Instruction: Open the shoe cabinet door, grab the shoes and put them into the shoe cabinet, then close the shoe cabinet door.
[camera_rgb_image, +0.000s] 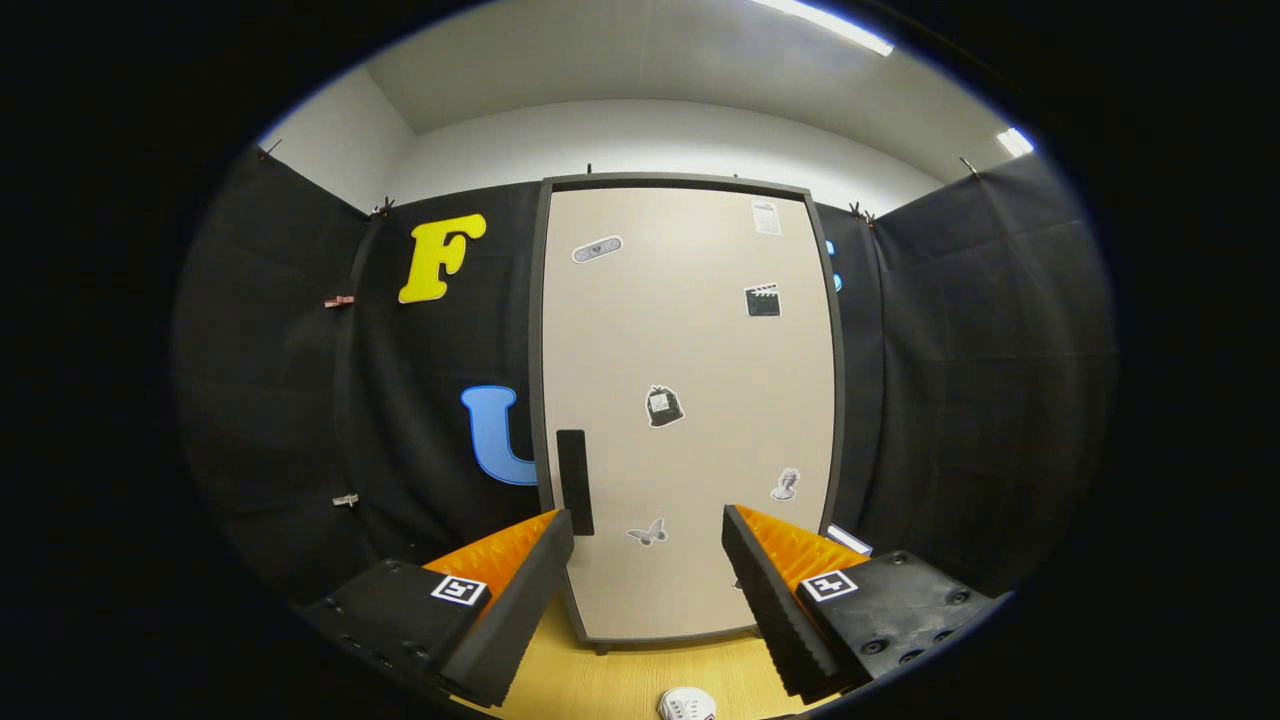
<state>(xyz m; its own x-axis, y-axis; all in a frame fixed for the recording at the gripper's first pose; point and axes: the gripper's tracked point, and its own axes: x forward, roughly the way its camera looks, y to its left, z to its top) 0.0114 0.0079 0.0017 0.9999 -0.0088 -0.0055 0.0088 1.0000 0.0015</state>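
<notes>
Facing one shut cabinet door (690, 400), one handle (574, 482); hand-held gripper (648, 535) agape.

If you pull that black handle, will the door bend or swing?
The door looks like a flat, stiff panel, so it would probably swing, not bend. The handle is slim and flat, so the open gripper might slip off.

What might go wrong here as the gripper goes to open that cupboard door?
The gripper is open and apart from the closed door. The black handle is a slim strip near the door's edge, beyond the left finger, so the fingers could slip off it or miss. The shoe lies on the wooden floor just below the fingers, close to the door; a swinging door or a low approach might knock it.
</notes>
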